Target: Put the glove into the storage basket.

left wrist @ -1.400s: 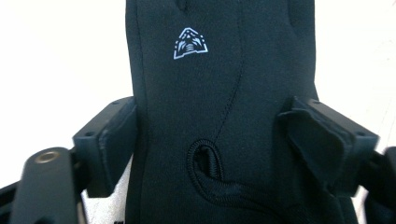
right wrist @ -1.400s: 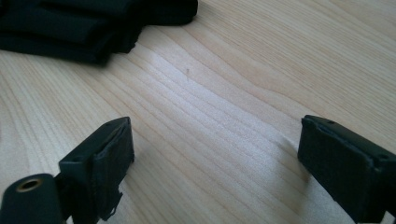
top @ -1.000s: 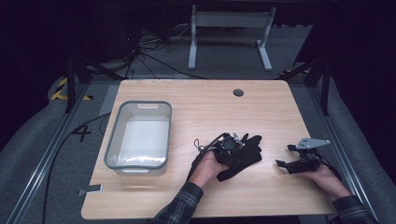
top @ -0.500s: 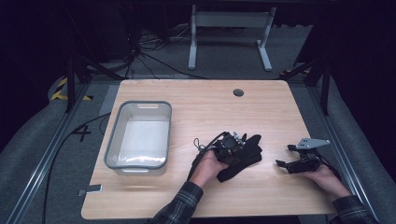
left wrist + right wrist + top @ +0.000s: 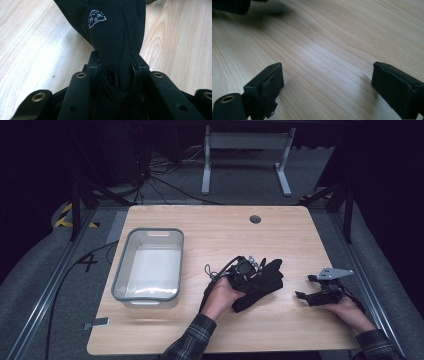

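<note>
Left gripper (image 5: 257,270) seen right of the table's middle in the high view, jaws clamped on a black glove (image 5: 262,282), having just been closing within the last second with the fabric between them. In the left gripper view, same glove (image 5: 112,32) pinched between the two black jaws near its hemmed edge, the cloth bunched and squeezed narrow there, then running up and away over the wood, a small white emblem (image 5: 97,18) printed on it. From above, glove spread out past the gripper towards the right, its far part lying on or just over the wooden table (image 5: 210,225); whether lifted clear of the board could not be told. Left hand (image 5: 222,295) wrapped round the gripper body, plaid sleeve (image 5: 192,342) entering from the bottom edge, a cable looping off beside the gripper. Right gripper (image 5: 305,295) held low near the table's right edge, well apart from the glove, pointing towards it, grey three-cornered plate on top. In the right gripper view, right gripper (image 5: 327,82) with jaws spread wide, nothing between them, bare wood grain beneath, pads close to the surface. Clear plastic bin (image 5: 122,270) standing on the left half of the table, well apart from glove and both grippers. Small round hole (image 5: 255,219) near the table's far edge.
</note>
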The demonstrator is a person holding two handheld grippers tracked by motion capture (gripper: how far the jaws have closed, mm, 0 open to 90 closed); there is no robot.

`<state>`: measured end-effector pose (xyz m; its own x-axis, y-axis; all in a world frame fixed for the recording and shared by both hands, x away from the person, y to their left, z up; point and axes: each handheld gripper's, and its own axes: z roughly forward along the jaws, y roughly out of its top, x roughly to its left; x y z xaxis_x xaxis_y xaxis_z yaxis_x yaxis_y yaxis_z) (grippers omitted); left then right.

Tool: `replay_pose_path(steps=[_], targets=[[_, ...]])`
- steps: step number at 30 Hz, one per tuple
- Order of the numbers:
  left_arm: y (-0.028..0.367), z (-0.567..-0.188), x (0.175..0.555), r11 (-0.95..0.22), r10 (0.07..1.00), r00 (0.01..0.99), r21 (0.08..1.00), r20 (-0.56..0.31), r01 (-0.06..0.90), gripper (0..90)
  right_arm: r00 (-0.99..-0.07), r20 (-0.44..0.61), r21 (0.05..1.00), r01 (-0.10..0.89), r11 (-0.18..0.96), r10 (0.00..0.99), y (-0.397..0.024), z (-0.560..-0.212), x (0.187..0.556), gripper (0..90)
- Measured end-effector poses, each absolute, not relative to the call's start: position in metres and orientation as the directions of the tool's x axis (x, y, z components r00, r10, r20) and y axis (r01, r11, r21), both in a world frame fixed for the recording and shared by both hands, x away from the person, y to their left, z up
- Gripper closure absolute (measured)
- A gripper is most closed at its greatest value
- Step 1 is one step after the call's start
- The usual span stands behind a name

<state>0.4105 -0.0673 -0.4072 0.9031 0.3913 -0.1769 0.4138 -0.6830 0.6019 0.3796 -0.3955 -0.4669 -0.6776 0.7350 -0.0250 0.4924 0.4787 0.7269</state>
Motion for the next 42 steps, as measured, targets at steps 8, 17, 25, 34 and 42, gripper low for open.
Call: replay_pose_path(steps=[8, 17, 25, 34, 42], targets=[[-0.057, -0.395, 0.412, -0.666, 0.409, 0.896, 0.614, -0.174, 0.424, 68.4, -0.677, -0.024, 0.727, 0.493, 0.478, 0.735, -0.395, -0.467, 0.380, 11.3], [-0.043, -0.380, 0.412, -0.638, 0.445, 0.879, 0.628, -0.170, 0.445, 68.4, -0.677, -0.025, 0.726, 0.493, 0.479, 0.736, -0.395, -0.467, 0.379, 11.3], [-0.025, -0.369, 0.413, -0.610, 0.481, 0.861, 0.641, -0.166, 0.465, 68.4, -0.678, -0.024, 0.726, 0.493, 0.479, 0.735, -0.395, -0.467, 0.379, 11.1], [0.000, -0.356, 0.415, -0.573, 0.530, 0.834, 0.659, -0.156, 0.487, 68.4, -0.677, -0.025, 0.726, 0.493, 0.479, 0.735, -0.395, -0.467, 0.379, 11.1], [0.024, -0.348, 0.415, -0.539, 0.575, 0.804, 0.670, -0.148, 0.510, 68.5, -0.677, -0.024, 0.726, 0.494, 0.478, 0.735, -0.395, -0.467, 0.379, 11.2]])
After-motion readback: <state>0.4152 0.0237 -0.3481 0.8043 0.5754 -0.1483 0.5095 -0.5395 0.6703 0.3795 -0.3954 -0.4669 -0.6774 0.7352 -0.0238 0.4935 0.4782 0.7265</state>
